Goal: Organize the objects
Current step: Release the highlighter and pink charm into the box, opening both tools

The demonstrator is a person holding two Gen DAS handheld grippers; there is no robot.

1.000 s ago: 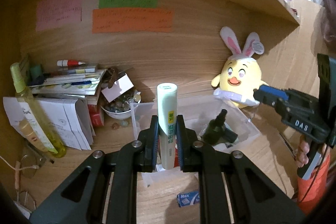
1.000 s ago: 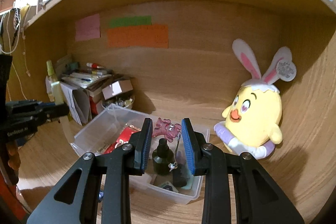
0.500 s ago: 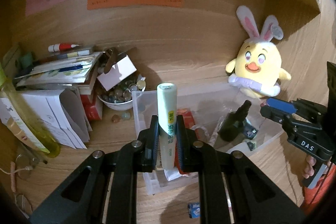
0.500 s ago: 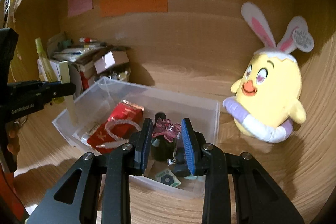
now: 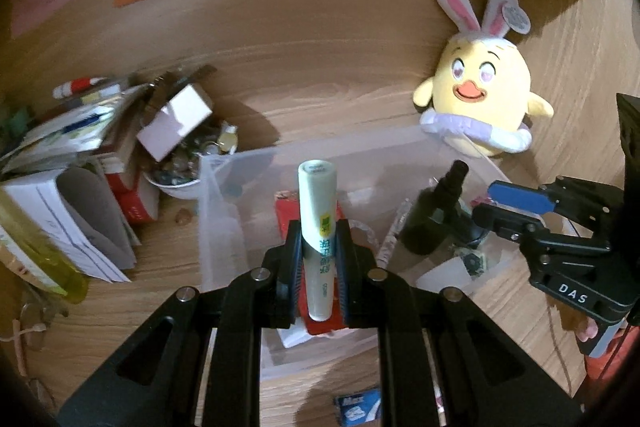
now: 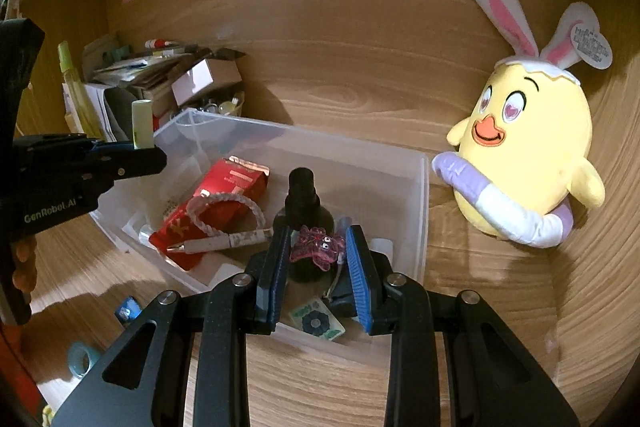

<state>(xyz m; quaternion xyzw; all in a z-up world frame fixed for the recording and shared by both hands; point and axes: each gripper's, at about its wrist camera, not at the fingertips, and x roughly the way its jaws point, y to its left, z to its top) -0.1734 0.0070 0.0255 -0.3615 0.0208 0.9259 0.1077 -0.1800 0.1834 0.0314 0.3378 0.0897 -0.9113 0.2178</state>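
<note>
From my left camera, my left claw (image 5: pixel 318 263) squeezes a pale green tube (image 5: pixel 318 227), standing up tall, right above the clear box (image 5: pixel 224 219). A red packet (image 5: pixel 285 203) lies below it.

From my right camera, my right claw (image 6: pixel 318 255) pinches a pink charm (image 6: pixel 317 248) over the box's (image 6: pixel 416 203) near corner. A dark bottle (image 6: pixel 304 199) stands inside.

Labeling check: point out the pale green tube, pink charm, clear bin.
pale green tube (image 5: pixel 318 223), left wrist view, label area.
pink charm (image 6: pixel 318 247), right wrist view, body centre.
clear bin (image 6: pixel 420 211), right wrist view, right wall.
</note>
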